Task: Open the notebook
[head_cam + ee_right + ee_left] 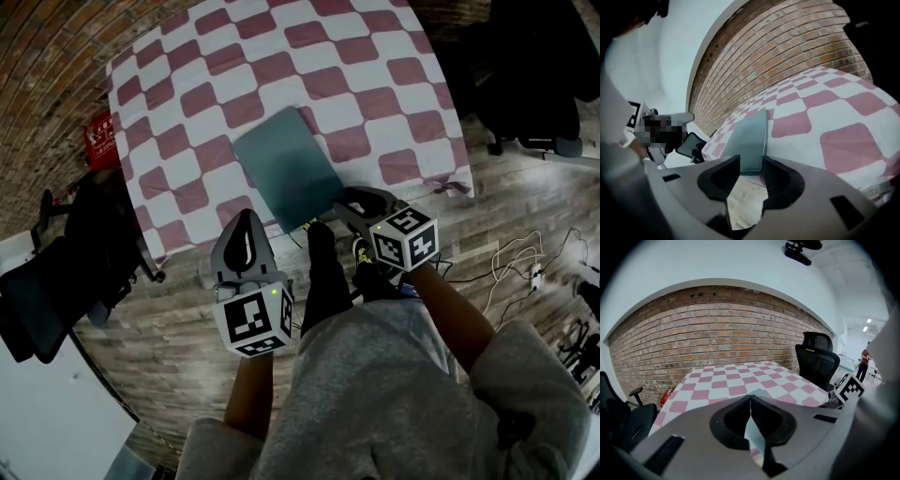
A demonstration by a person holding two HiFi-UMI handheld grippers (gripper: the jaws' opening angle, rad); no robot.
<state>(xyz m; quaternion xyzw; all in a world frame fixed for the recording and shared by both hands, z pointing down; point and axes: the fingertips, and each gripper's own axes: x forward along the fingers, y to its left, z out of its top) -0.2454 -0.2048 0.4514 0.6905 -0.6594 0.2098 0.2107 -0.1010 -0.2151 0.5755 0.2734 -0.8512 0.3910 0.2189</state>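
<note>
A closed grey-teal notebook [286, 169] lies flat on the table's red-and-white checked cloth [281, 56], its near corner by the front edge. In the right gripper view the notebook [749, 140] runs away from me, and its near edge sits right at the gap of the jaws. My right gripper [339, 199] [751, 164] is open at that near right corner, its jaws a little apart. My left gripper [246, 217] [750, 398] is shut on nothing; it hovers off the front edge, left of the notebook and pointing at the cloth [740, 380].
Black office chairs stand on the wooden floor at the left [56, 281] and the far right [534, 84] [818, 359]. A red object [101, 141] sits by the table's left corner. Cables [525, 262] trail on the floor at the right. A brick wall [717, 329] lies beyond the table.
</note>
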